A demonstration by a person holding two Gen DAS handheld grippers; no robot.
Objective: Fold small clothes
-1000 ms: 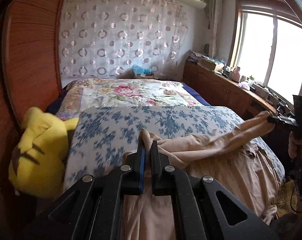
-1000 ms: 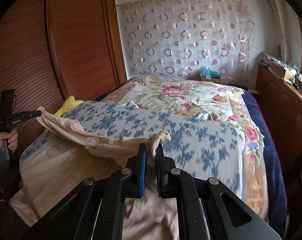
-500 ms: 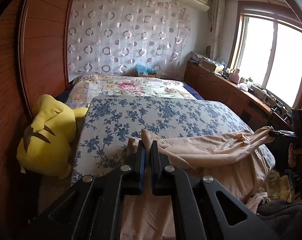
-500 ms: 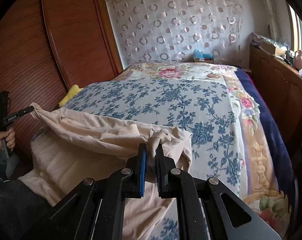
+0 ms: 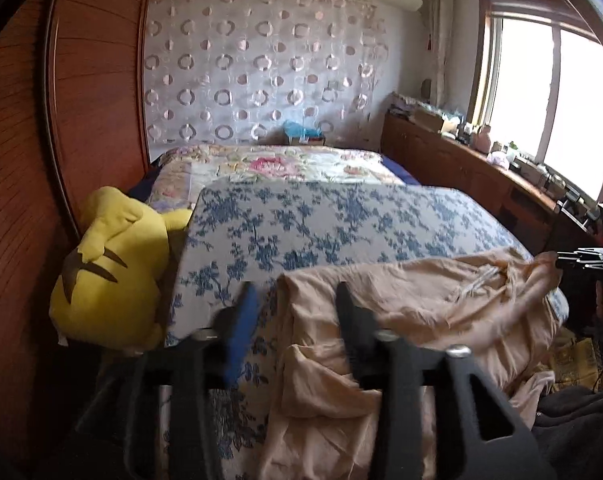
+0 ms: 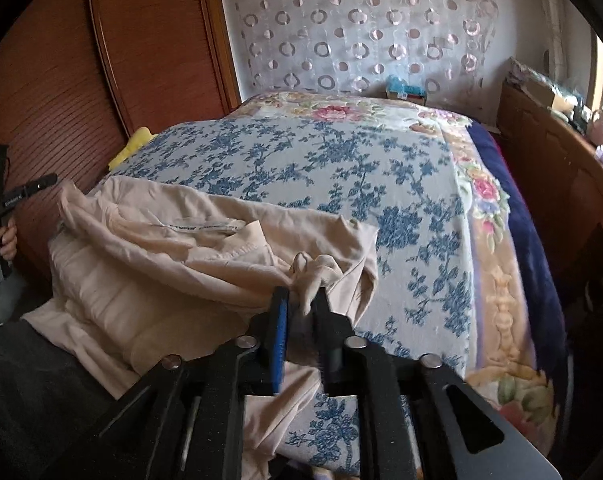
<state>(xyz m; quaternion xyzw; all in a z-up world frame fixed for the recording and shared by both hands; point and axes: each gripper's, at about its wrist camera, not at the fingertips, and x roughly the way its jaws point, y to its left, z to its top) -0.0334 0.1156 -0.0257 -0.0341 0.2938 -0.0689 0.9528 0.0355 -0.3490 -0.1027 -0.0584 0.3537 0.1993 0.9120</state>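
Opening just now, your left gripper (image 5: 291, 304) has let go of the beige garment (image 5: 413, 308), your right gripper (image 6: 301, 300) loosens around its bunched corner, and the cloth now lies on the blue-flowered bed (image 6: 301, 160), no longer stretched.

L tongs (image 5: 293, 308) just opened wide; R tongs (image 6: 303, 308) opening, cloth between.

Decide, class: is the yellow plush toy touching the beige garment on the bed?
Apart. The left wrist view shows the yellow plush toy beside the bed's left edge, with a strip of blue-flowered cover between it and the beige garment.
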